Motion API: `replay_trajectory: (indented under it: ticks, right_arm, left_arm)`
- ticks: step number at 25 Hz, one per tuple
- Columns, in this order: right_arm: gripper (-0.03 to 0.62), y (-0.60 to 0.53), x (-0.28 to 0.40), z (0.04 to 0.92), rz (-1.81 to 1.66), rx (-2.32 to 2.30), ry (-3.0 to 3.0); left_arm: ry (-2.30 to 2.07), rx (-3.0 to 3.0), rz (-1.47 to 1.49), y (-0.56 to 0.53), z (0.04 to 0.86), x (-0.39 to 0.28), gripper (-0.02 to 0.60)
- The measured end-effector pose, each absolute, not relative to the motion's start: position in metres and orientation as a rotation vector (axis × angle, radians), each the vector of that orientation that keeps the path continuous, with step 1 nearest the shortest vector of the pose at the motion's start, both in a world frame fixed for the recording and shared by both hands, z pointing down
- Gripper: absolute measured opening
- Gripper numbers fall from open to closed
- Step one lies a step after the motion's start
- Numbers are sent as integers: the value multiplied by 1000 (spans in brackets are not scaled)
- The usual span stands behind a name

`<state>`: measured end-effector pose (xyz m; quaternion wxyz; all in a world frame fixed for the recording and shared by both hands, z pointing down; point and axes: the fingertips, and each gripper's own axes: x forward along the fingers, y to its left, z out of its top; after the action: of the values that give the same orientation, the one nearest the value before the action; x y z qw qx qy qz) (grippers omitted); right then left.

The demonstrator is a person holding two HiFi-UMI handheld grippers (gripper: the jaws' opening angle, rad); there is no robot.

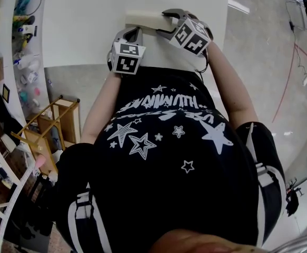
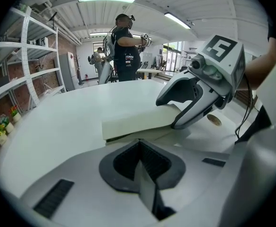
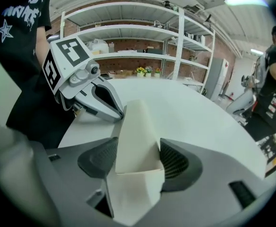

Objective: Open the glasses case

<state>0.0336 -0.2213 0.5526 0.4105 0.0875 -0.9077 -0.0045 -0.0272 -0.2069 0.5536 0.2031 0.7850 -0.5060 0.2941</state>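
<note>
A white table carries a cream glasses case close to the edge nearest the person, whose black star-printed shirt fills most of the head view and hides that edge below the grippers. From above the case is a small pale bar, and the two marker cubes cover much of each gripper, so the grips cannot be read there. The left gripper has its jaws drawn together at the case's near side. Its own view shows a thin pale sheet running between the dark pads, apparently the case's lower layer, though where the sheet joins the case is hard to make out. That view alone shows the case's upper flap tilted up off the lower layer, with the right gripper straddling its far end, one jaw above and one below. A small round brown thing lies on the table beyond it, too small to identify. The right gripper view shows what the others hide: the cream flap fills the wide gap between that gripper's pads and touches both, its bottom cut off by the gripper body. White shelving stands past the table's far edge, and a second person is cut off at the right.
</note>
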Motion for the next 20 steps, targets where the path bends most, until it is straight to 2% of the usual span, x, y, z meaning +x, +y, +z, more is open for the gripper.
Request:
replay_trajectory:
  ticks: [11, 20]
  right_arm:
    - [281, -256, 42, 512, 4, 379, -2405]
    - [281, -286, 58, 516, 202, 547, -2457]
  left_arm:
    - [-1400, 2198, 842, -210, 554, -27, 12]
    - [-1405, 2161, 839, -207, 554, -29, 12]
